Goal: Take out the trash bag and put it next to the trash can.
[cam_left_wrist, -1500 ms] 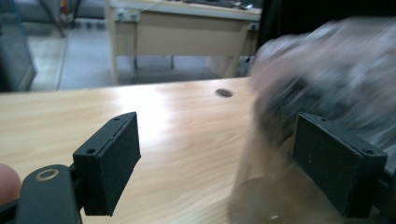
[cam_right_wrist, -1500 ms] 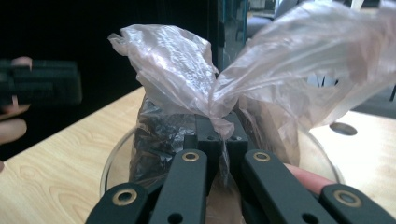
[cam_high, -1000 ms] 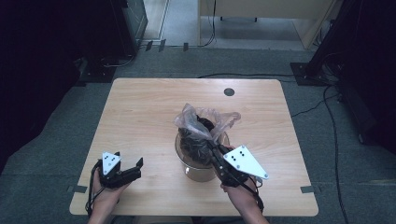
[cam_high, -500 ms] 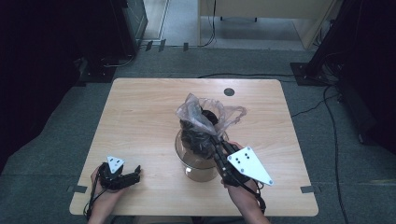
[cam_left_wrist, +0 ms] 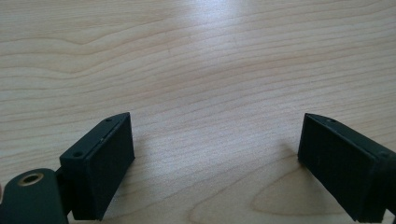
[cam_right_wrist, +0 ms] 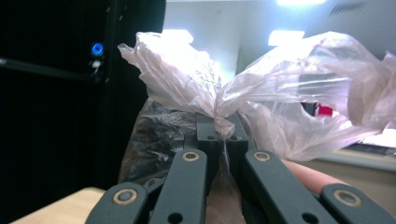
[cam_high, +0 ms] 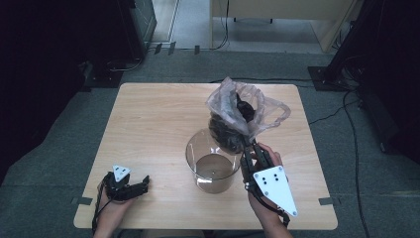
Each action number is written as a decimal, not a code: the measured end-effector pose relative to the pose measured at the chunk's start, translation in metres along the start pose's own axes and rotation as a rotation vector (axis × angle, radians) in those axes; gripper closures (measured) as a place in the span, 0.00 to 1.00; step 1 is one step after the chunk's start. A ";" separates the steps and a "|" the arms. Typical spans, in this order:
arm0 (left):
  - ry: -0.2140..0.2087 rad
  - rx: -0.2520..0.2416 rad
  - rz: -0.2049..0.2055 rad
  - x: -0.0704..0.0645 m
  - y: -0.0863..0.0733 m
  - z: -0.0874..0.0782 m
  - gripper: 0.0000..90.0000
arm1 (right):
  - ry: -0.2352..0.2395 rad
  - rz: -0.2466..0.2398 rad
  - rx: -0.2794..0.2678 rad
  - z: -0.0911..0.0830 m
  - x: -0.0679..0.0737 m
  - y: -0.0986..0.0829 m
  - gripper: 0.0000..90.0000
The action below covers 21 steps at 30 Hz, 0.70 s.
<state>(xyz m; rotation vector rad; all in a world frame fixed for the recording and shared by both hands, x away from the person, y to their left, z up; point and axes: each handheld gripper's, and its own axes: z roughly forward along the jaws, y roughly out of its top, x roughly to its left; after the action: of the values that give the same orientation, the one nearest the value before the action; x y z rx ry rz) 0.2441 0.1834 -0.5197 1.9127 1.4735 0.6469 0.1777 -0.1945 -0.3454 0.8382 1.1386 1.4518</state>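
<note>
Plastic bag (cam_right_wrist: pixel 219 105) pinched in closed right hand-held gripper (cam_right_wrist: pixel 218 127) (glass bowl (cam_high: pixel 212 161) below, high view); left hand-held gripper (cam_left_wrist: pixel 215 158) wide, empty.

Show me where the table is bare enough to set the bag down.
Widest free patch: the far-left table, from its left edge to the glass container. The left gripper occupies the near-left corner. Crowded on the right: the right gripper pinches the plastic bag above the container, leaving a narrow strip.
</note>
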 end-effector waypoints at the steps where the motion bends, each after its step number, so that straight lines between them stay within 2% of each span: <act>1: 0.000 0.000 0.000 0.000 0.000 0.000 0.12 | -0.008 -0.007 -0.012 0.000 -0.002 0.000 1.00; 4: 0.000 0.000 0.000 0.000 0.000 0.000 0.12 | -0.036 -0.018 -0.024 0.001 -0.008 0.001 1.00; 9: 0.000 0.000 0.000 0.000 0.000 0.000 0.12 | -0.062 -0.024 -0.002 0.004 -0.020 -0.005 1.00; 21: 0.003 0.000 -0.003 0.000 0.000 0.000 0.12 | -0.139 -0.006 0.139 0.022 -0.047 -0.047 1.00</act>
<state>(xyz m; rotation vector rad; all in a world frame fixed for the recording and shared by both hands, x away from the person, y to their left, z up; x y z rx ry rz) 0.2444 0.1831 -0.5197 1.9096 1.4784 0.6487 0.2212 -0.2362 -0.3800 1.0160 1.1451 1.2997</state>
